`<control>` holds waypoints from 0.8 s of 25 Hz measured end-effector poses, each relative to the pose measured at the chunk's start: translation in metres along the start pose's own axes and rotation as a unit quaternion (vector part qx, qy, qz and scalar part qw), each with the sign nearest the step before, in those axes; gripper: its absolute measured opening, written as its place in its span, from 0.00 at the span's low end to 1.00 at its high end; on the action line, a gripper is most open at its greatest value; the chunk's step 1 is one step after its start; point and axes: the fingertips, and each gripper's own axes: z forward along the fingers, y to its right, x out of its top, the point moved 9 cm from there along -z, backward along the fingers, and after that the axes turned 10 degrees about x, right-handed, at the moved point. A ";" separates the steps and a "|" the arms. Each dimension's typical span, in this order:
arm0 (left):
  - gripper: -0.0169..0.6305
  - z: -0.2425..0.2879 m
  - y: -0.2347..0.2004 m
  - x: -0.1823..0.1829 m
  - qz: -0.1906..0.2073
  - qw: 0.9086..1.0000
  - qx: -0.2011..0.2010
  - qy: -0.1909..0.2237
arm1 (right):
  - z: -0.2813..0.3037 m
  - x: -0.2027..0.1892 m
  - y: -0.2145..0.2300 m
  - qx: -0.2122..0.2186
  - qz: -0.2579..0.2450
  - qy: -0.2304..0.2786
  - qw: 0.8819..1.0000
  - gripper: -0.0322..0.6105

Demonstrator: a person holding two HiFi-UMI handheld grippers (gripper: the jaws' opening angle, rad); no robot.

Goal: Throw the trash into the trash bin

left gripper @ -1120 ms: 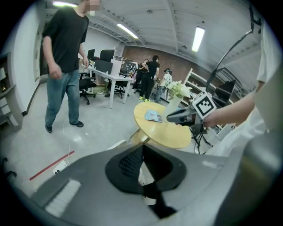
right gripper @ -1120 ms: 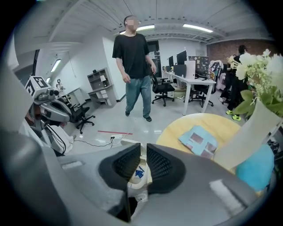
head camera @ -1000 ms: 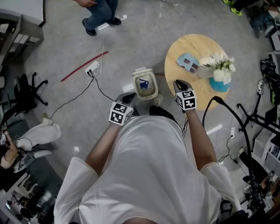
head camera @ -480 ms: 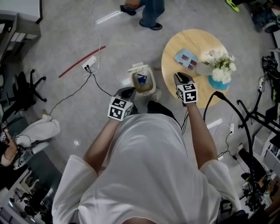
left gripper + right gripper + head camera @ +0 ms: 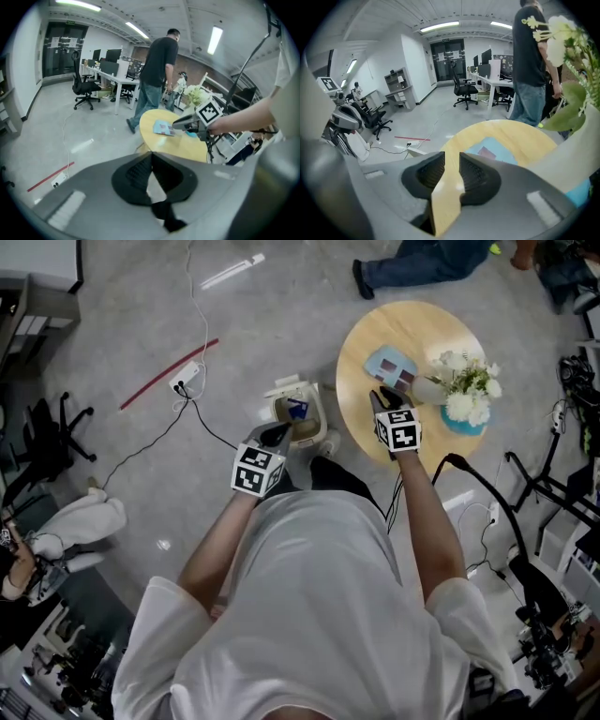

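The round wooden tabletop (image 5: 375, 334) takes up the upper right of the head view. A bystander (image 5: 157, 70) in a dark top and jeans stands on the floor just past its far edge. The trash bin (image 5: 323, 420), pale with its lid flipped open, stands on the floor just beside the tabletop's left edge. A bunch of white flowers (image 5: 464, 390) in a teal vase (image 5: 469, 423) sits at the tabletop's right side.

The left gripper (image 5: 275, 434) is off the tabletop, to its left, hanging over the near rim of the bin. Its fingers (image 5: 136, 176) meet at the tips and have hold of nothing.

The right gripper (image 5: 380, 397) points steeply down over the near left part of the tabletop. Its fingers (image 5: 431, 173) stand a narrow gap apart and have just been opening. Only bare wood shows through the gap, and nothing is between them.

The trash, a flat light-blue packet (image 5: 392, 365) with a reddish patch, lies on the tabletop near its middle. It is just ahead of the right gripper's tips and untouched by them. A small blue scrap (image 5: 297, 410) lies inside the bin, left of the tabletop.
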 end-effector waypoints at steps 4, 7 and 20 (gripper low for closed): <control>0.03 0.010 0.001 0.005 -0.001 1.000 -0.004 0.000 | 0.011 0.004 0.019 -0.008 -0.002 -0.012 1.000 0.22; 0.03 0.016 0.001 0.006 0.002 1.000 -0.008 -0.007 | 0.016 0.010 0.031 -0.013 -0.001 -0.019 1.000 0.23; 0.03 0.042 -0.003 0.015 -0.005 1.000 -0.006 -0.022 | 0.048 0.017 0.068 -0.017 -0.005 -0.045 0.999 0.28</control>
